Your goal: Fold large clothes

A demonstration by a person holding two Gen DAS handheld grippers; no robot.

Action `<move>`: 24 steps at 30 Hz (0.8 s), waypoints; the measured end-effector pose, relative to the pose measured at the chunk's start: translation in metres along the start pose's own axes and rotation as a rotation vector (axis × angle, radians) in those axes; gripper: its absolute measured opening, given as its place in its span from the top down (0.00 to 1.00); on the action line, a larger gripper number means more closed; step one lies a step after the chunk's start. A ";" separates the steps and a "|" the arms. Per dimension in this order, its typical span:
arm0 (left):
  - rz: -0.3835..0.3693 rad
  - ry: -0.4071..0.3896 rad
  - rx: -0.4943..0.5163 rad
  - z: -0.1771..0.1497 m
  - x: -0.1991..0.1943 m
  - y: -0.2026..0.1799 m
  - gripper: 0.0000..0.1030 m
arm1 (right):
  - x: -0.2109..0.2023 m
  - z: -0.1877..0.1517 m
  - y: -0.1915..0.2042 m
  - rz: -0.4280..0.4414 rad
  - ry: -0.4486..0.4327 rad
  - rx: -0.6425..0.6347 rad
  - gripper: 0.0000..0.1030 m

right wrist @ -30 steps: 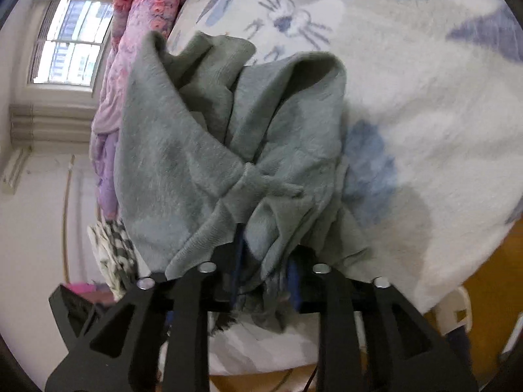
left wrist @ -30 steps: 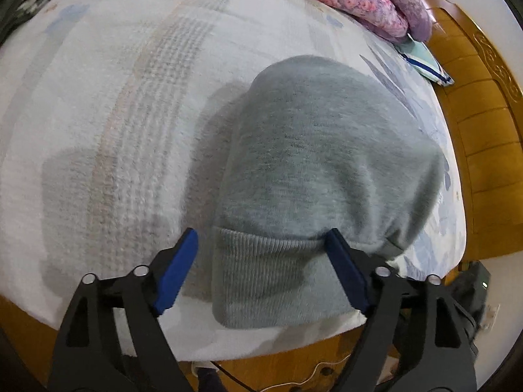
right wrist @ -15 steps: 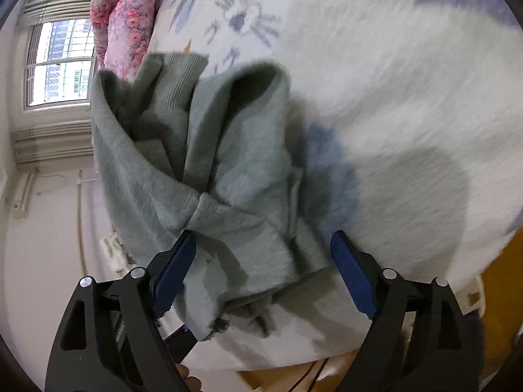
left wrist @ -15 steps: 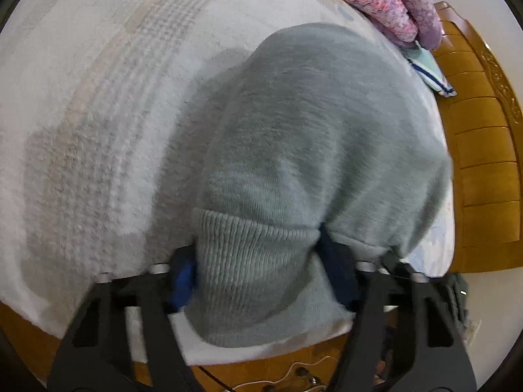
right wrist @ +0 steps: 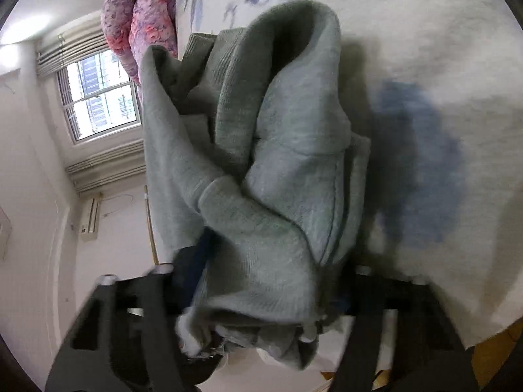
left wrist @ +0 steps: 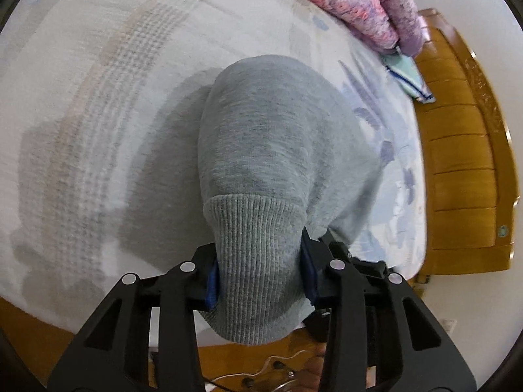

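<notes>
Counted on the bed
One grey sweatshirt (left wrist: 278, 150), one pink blanket (left wrist: 353, 3), one window (right wrist: 98, 94), two grippers: left gripper (left wrist: 261, 281), right gripper (right wrist: 261, 290).

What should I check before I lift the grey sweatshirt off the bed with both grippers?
1. Left gripper closed on the ribbed hem: ok, the blue pads press on both sides of it.
2. Right gripper closed on the bunched fabric: cannot tell, the view is blurred and cloth hides the pads.
3. Grey sweatshirt lying flat: not ok, the right wrist view shows it crumpled in folds.
4. Sleeves tucked in: cannot tell, none can be made out.
5. Pink blanket apart from the sweatshirt: ok in the left wrist view.
6. Bed sheet not pinched along with the cloth: cannot tell.
</notes>
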State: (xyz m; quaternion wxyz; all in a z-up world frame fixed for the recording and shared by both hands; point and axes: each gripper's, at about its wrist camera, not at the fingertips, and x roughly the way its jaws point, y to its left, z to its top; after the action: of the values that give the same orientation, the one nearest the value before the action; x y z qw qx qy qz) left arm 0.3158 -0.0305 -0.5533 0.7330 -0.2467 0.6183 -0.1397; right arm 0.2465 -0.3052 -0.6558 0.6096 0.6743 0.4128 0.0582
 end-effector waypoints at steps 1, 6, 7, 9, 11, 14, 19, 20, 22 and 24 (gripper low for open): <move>0.026 -0.001 0.024 0.000 -0.003 -0.004 0.63 | -0.002 0.000 0.009 -0.031 0.002 -0.037 0.68; 0.113 -0.039 0.121 -0.002 -0.029 -0.040 0.66 | -0.027 -0.007 0.081 -0.151 0.016 -0.278 0.78; 0.130 -0.049 0.140 -0.003 -0.038 -0.049 0.66 | -0.033 -0.009 0.097 -0.161 0.017 -0.329 0.78; 0.156 -0.065 0.175 -0.002 -0.053 -0.066 0.66 | -0.053 -0.022 0.134 -0.162 0.019 -0.420 0.79; 0.184 -0.095 0.213 -0.004 -0.078 -0.083 0.67 | -0.069 -0.041 0.161 -0.153 0.026 -0.474 0.79; 0.225 -0.131 0.253 -0.006 -0.117 -0.109 0.67 | -0.087 -0.069 0.201 -0.138 0.054 -0.557 0.79; 0.232 -0.210 0.303 -0.011 -0.189 -0.130 0.67 | -0.100 -0.098 0.255 -0.096 0.093 -0.647 0.79; 0.229 -0.227 0.304 -0.009 -0.202 -0.131 0.67 | -0.099 -0.105 0.272 -0.085 0.102 -0.673 0.79; 0.213 -0.268 0.292 -0.004 -0.234 -0.127 0.67 | -0.091 -0.120 0.305 -0.067 0.123 -0.725 0.79; 0.199 -0.304 0.255 0.007 -0.261 -0.117 0.67 | -0.078 -0.135 0.329 -0.060 0.143 -0.761 0.79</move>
State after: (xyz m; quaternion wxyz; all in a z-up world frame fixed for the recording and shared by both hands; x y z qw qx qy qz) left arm 0.2832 0.0054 -0.2712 0.8533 -0.1079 0.4993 -0.1052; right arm 0.2766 -0.2219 -0.3025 0.7872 0.3818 0.4229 0.2360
